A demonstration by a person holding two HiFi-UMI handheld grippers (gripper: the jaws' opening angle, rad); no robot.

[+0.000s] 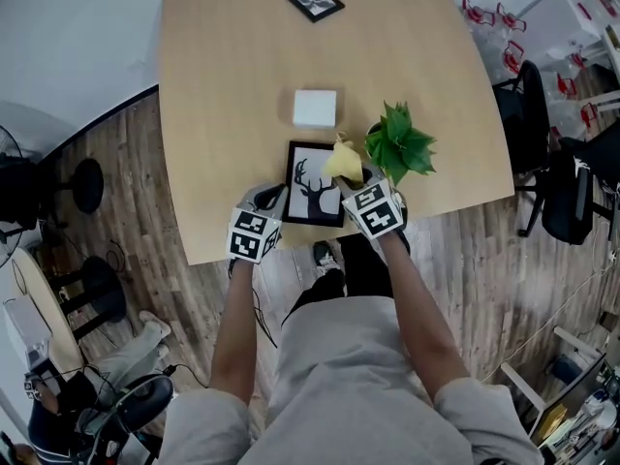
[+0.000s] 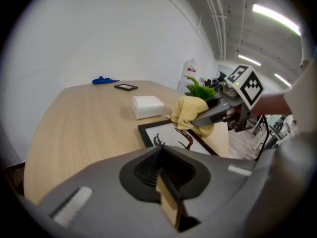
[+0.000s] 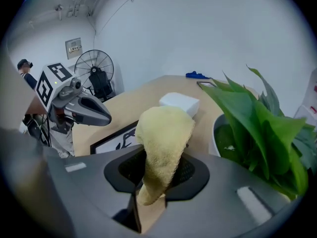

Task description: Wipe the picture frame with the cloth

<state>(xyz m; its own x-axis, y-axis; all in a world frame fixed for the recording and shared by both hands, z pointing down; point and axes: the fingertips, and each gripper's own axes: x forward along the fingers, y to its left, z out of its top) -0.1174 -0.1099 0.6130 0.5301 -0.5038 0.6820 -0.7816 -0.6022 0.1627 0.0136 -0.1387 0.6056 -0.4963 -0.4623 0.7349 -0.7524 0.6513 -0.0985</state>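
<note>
Your right gripper (image 1: 353, 179) jaws pinch the yellow cloth (image 1: 343, 160) at the picture frame (image 1: 312, 186) corner, and your left gripper (image 1: 272, 197) jaws are pressed together.

This looks like an office or lab workroom. A pale wooden bench (image 1: 223, 85) stands on a wood-plank floor (image 1: 136, 211), with black swivel chairs (image 1: 567, 197) to one side. There is a standing fan (image 3: 94, 63), bare white walls, and strip lights (image 2: 275, 18) under an exposed ceiling.
</note>
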